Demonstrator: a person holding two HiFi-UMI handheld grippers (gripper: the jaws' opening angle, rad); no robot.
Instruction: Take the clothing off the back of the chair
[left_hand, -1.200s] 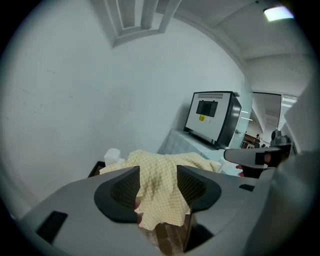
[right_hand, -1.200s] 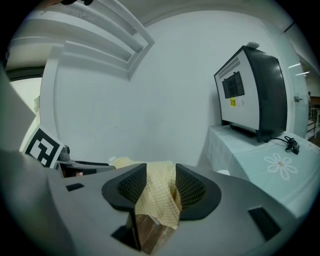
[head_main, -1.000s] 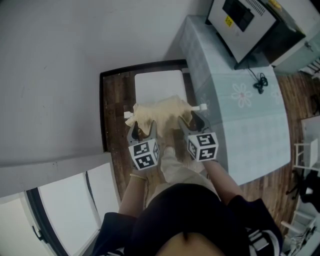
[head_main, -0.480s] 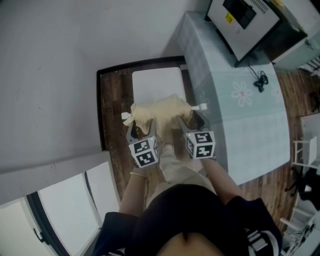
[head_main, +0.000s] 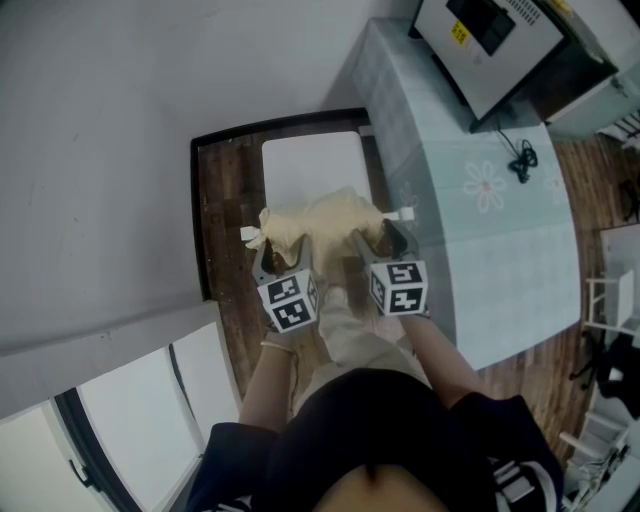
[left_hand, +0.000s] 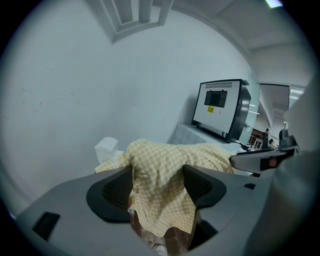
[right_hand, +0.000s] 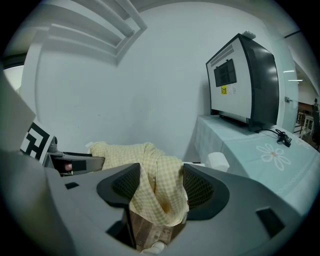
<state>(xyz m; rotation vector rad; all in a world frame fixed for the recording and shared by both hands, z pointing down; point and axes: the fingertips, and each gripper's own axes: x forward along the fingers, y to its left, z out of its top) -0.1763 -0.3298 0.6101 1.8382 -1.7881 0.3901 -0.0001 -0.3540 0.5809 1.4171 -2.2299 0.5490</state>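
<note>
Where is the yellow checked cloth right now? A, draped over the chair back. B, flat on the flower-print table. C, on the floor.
A: the cloth hangs over the chair back, whose white ends stick out on both sides.

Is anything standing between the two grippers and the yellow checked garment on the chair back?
Nothing visible stands in the way. The left gripper and right gripper have just been opening their jaws, and the checked garment already lies between each open pair, not yet clamped.
</note>
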